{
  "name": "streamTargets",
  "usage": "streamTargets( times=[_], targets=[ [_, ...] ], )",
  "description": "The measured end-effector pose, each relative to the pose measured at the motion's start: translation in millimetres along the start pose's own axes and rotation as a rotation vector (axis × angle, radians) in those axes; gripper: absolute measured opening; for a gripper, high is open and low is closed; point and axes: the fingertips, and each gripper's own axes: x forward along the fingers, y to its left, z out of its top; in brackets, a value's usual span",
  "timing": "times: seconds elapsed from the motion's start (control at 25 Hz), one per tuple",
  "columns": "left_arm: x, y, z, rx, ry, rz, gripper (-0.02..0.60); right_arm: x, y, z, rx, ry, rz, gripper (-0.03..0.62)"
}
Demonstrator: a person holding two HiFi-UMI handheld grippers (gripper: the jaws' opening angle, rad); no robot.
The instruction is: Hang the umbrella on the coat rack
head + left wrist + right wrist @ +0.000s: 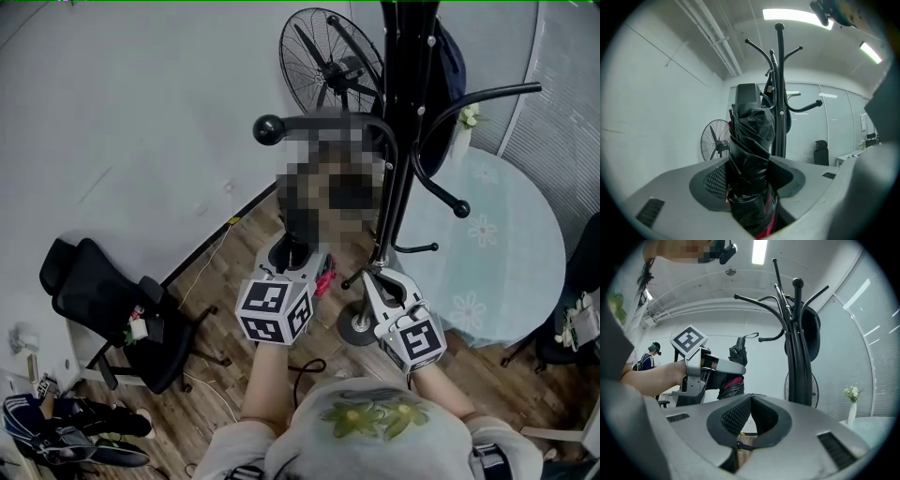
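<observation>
My left gripper [298, 255] is shut on a folded black umbrella [751, 150] with red trim, which stands up between the jaws in the left gripper view. The same umbrella [736, 355] shows in the right gripper view, held out at the left. Just beyond it stands the black coat rack [780, 93], its curved hooks spread at the top; its pole [410, 103] rises to the right of the grippers in the head view. My right gripper [380, 281] hangs near the rack's round base [359, 328], shut with nothing between its pads [740, 411].
A dark bag [450, 56] hangs on the rack's far side. A standing fan [328, 61] is behind it by the wall. A round table [506, 253] with a pale flowered cloth stands at right, a black office chair [103, 309] at left, cables on the wooden floor.
</observation>
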Motion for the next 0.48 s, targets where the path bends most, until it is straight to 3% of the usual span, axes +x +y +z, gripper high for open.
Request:
streamTargets(
  times=[0.48],
  targets=[
    [25.9,16.0,20.0,-0.013,-0.023,-0.022,0.224,13.4,-16.4,2.7,0.001,0.004,-0.033,-0.002]
  ],
)
